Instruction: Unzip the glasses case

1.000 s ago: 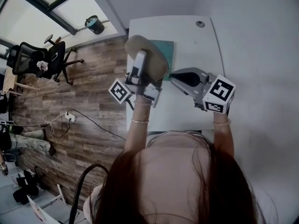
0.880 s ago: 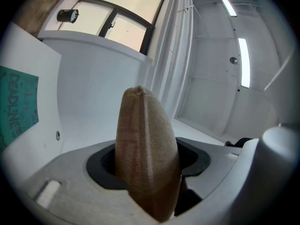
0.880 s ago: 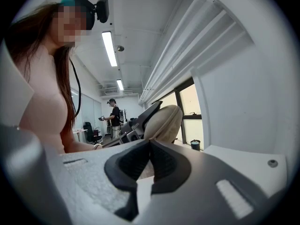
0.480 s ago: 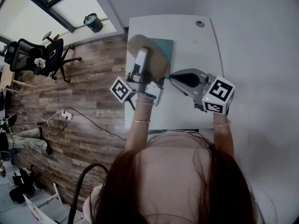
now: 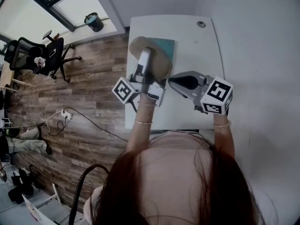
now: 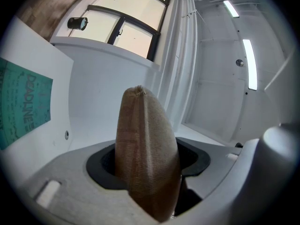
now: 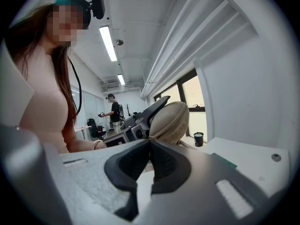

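The tan, oval fabric glasses case [image 5: 158, 62] is held in the air above the white table [image 5: 197, 50]. My left gripper [image 5: 146, 54] is shut on it, one finger lying across its top. In the left gripper view the case [image 6: 145, 139] stands on edge between the dark pads of the left gripper [image 6: 147, 165]. My right gripper [image 5: 170, 80] sits at the case's right edge. In the right gripper view, the right gripper [image 7: 151, 144] has its pads pressed together with the tips against the seam of the case [image 7: 171, 118]. No zipper pull shows between them.
A teal printed sheet [image 5: 168, 46] lies on the table under the case. A round cable hole [image 5: 201, 24] is at the table's far right. The table's left edge drops to wood floor with an office chair [image 5: 37, 57] and a bin [image 5: 92, 21]. A person [image 7: 114, 109] stands far behind.
Both grippers and the case have drifted slightly toward me. The right gripper's tip has stayed at the case's right edge.
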The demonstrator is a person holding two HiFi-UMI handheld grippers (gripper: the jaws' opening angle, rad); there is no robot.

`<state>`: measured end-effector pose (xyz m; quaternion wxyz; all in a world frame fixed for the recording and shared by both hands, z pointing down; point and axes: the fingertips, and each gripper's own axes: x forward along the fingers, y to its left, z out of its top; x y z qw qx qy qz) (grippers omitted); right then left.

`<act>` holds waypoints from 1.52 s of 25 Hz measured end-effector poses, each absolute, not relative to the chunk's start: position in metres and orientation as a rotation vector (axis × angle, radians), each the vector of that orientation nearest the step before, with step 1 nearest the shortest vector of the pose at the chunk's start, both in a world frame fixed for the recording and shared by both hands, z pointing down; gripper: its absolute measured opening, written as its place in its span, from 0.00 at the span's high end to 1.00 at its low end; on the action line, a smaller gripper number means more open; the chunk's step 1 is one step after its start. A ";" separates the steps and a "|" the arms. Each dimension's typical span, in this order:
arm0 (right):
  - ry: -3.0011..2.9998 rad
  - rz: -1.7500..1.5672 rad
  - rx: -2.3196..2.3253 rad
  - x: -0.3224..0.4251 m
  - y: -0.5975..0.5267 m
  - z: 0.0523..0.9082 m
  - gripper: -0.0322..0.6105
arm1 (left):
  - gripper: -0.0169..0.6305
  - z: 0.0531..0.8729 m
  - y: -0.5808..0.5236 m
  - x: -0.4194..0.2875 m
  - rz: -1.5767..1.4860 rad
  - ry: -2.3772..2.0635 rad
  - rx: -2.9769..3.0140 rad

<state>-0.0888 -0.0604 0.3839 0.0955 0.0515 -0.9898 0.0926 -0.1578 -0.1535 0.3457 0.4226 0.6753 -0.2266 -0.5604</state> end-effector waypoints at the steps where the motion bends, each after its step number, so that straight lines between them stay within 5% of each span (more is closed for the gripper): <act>1: -2.931 0.279 0.150 -0.089 -0.060 0.385 0.94 | 0.52 0.346 -0.153 -0.158 -1.400 -0.573 1.688; 38: -2.967 0.385 0.202 -0.094 -0.069 0.399 0.93 | 0.52 0.345 -0.167 -0.142 -1.269 -0.676 1.835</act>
